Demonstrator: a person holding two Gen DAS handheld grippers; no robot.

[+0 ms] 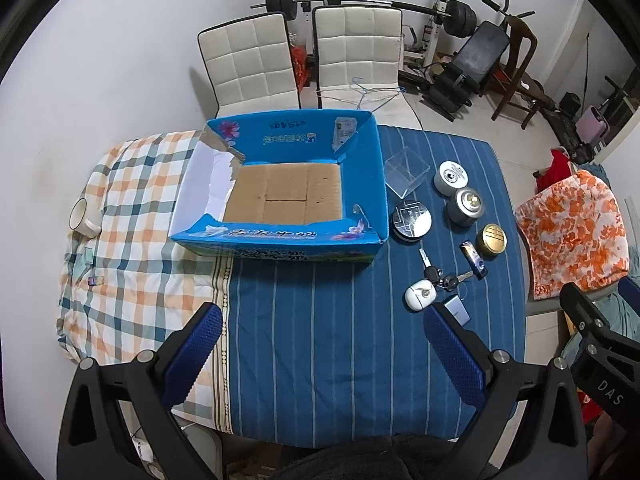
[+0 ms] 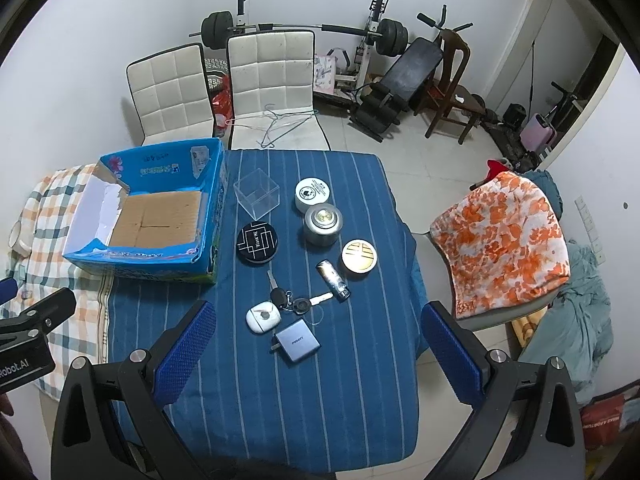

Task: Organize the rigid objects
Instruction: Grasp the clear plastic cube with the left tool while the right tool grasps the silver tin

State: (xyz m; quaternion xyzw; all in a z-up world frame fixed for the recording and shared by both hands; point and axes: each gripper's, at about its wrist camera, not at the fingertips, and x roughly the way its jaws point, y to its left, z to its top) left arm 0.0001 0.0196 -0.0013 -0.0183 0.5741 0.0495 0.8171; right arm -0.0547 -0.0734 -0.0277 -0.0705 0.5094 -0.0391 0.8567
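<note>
Covering table (image 2: 320,400): blue striped cloth (image 2: 280,420)

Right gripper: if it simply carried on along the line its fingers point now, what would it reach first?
Probably the grey charger, which lies nearest between the open fingers of the right gripper, with the white earbud case and keys just beyond. Nothing stands in between, though the fisheye view leaves depth uncertain.
</note>
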